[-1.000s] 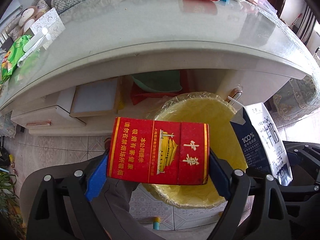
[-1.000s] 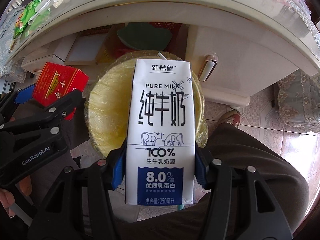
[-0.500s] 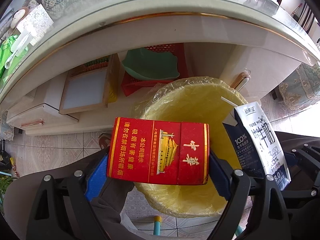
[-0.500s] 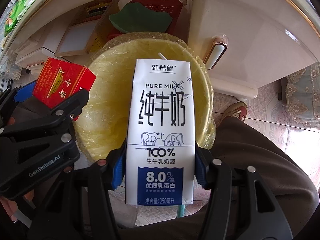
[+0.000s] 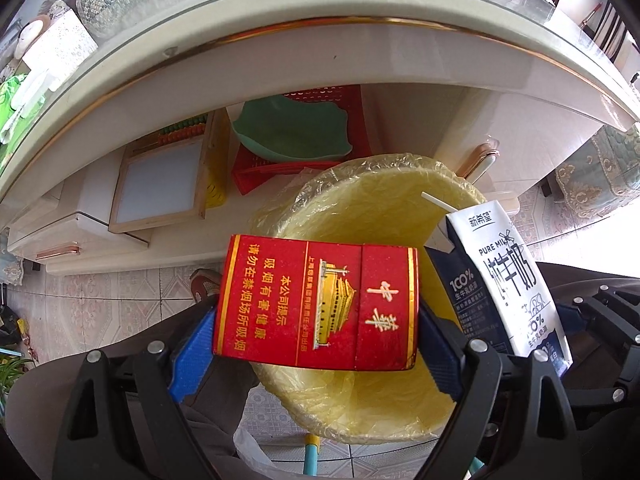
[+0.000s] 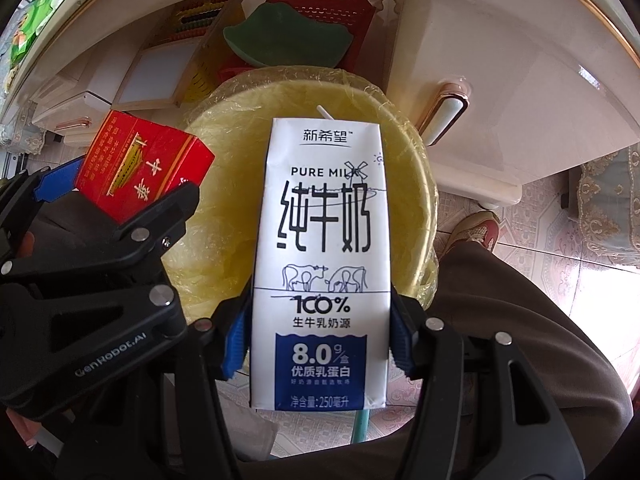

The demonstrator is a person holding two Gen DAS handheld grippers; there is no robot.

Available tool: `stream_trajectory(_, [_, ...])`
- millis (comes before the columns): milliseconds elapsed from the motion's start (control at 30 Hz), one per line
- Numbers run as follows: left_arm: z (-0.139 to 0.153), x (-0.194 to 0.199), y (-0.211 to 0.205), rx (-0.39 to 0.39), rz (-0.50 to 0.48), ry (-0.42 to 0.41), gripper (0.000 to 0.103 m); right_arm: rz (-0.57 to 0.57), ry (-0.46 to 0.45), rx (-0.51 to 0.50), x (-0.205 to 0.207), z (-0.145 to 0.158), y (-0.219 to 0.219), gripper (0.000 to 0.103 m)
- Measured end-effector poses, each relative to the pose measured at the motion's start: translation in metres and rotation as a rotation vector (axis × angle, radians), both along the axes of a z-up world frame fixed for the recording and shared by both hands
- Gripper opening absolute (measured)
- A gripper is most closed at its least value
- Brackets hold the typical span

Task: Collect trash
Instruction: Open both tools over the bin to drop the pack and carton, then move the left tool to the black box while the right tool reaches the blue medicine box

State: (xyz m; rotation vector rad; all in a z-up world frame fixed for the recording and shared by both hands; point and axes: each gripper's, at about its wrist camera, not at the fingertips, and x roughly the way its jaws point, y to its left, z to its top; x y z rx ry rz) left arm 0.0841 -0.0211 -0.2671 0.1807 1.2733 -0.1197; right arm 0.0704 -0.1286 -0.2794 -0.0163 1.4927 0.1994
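Left gripper (image 5: 316, 344) clamped on a red cigarette box (image 5: 320, 304), blue pads pressed to both short ends, box held flat above the near left rim of the yellow-lined trash bin (image 5: 380, 400). Right gripper (image 6: 316, 340) closed on an upright milk carton (image 6: 322, 248) with straw, over the bin's middle. Possibly empty inside; liner glare hides the bottom.

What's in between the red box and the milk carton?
Nothing solid; only the yellow-lined bin below shows between the red box and milk carton, in the left wrist view.
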Motion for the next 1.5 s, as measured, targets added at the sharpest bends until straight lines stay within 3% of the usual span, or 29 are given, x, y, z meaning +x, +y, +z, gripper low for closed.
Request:
stream_trajectory(767, [-0.002,0.005,0.000,-0.010,0.013,-0.004,0.095,0.005,0.021,-0.018,0.007,-0.010,0.005,0.057])
stream_trajectory(833, [-0.001,0.006,0.000,-0.012,0.017,-0.004,0.095,0.004,0.016,-0.013,0.008,-0.010,0.005,0.062])
stream_trajectory(900, [-0.001,0.007,0.002,-0.015,0.021,-0.007,0.095,0.002,0.007,-0.012,0.009,-0.008,0.006,0.073])
stream_trajectory(1033, [0.002,0.007,0.005,-0.013,0.026,-0.008,0.095,-0.002,-0.001,-0.018,0.009,-0.005,0.004,0.077])
stream_trajectory(1267, [0.029,0.006,0.011,-0.005,0.025,-0.046,0.096,-0.014,-0.077,-0.057,0.006,0.028,-0.006,0.088])
stream_trajectory(1500, [0.088,0.011,0.017,0.013,0.012,-0.170,0.096,-0.042,-0.228,-0.052,0.007,0.098,-0.027,0.093])
